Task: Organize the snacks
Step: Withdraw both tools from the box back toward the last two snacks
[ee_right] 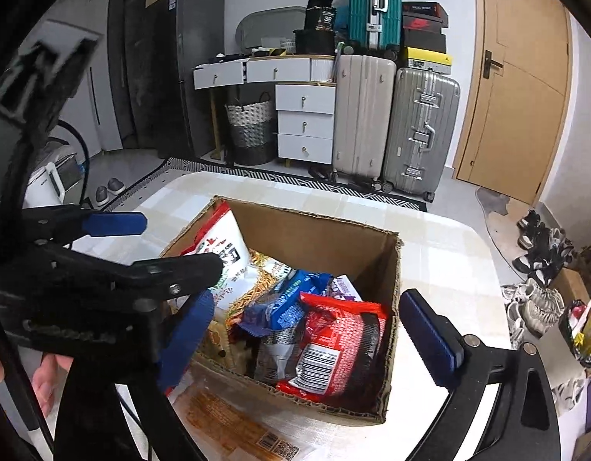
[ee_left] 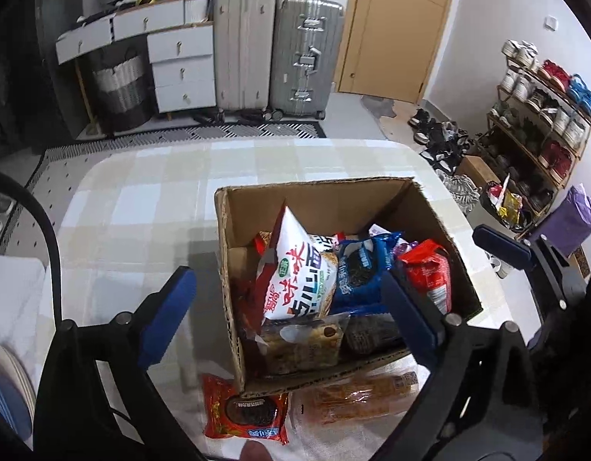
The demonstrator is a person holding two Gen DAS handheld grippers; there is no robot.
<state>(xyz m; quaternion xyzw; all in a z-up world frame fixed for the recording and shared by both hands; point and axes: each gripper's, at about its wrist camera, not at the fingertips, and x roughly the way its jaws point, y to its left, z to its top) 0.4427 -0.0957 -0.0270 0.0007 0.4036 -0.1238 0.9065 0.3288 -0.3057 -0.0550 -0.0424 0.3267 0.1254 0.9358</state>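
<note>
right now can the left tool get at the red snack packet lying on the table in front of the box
Probably yes. The red snack packet lies on the table outside the cardboard box, just below the open left tool, with nothing covering it; only the box's near corner crowds its top edge.

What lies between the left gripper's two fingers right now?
In the left wrist view, the open left gripper frames the near left part of the box, with the white noodle bag and a brown snack pack inside.
</note>
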